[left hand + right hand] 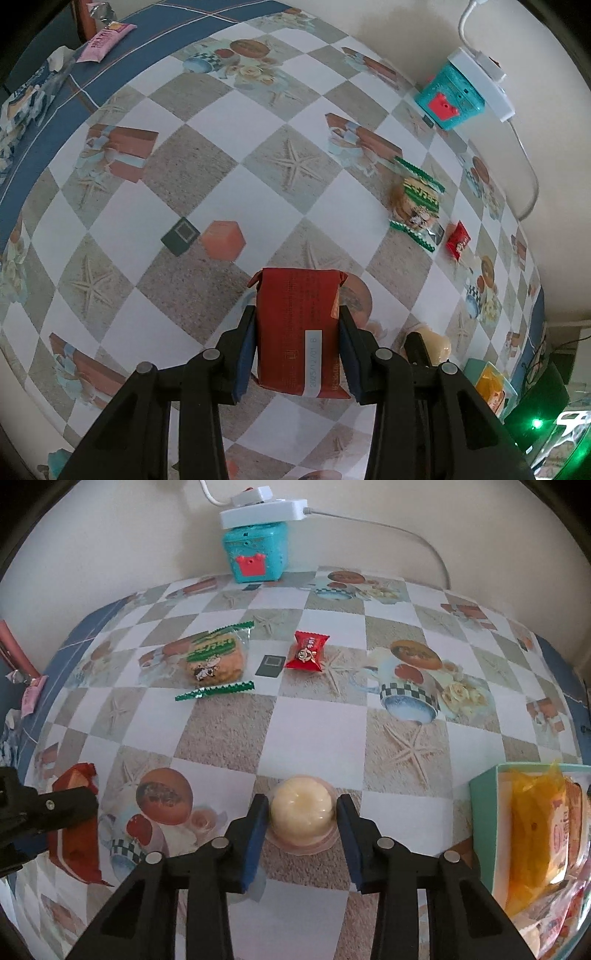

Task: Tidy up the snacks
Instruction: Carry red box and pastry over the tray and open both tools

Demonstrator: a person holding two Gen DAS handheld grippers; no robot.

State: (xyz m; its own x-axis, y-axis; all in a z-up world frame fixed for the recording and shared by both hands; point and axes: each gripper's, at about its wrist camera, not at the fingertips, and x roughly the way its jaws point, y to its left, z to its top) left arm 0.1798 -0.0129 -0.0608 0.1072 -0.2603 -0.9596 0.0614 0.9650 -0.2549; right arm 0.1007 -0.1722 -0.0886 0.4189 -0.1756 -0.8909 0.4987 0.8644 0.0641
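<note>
My left gripper is shut on a dark red snack pack, held over the checkered tablecloth; the pack also shows in the right wrist view. My right gripper has its pads on both sides of a cream jelly cup that sits on the table. A green-edged cookie bag and a small red candy lie further back. A teal box holding yellow and orange snacks stands at the right.
A turquoise toy box with a white power strip on top stands by the wall. A small black square lies by the candy. A pink pack and an orange cube show in the left wrist view.
</note>
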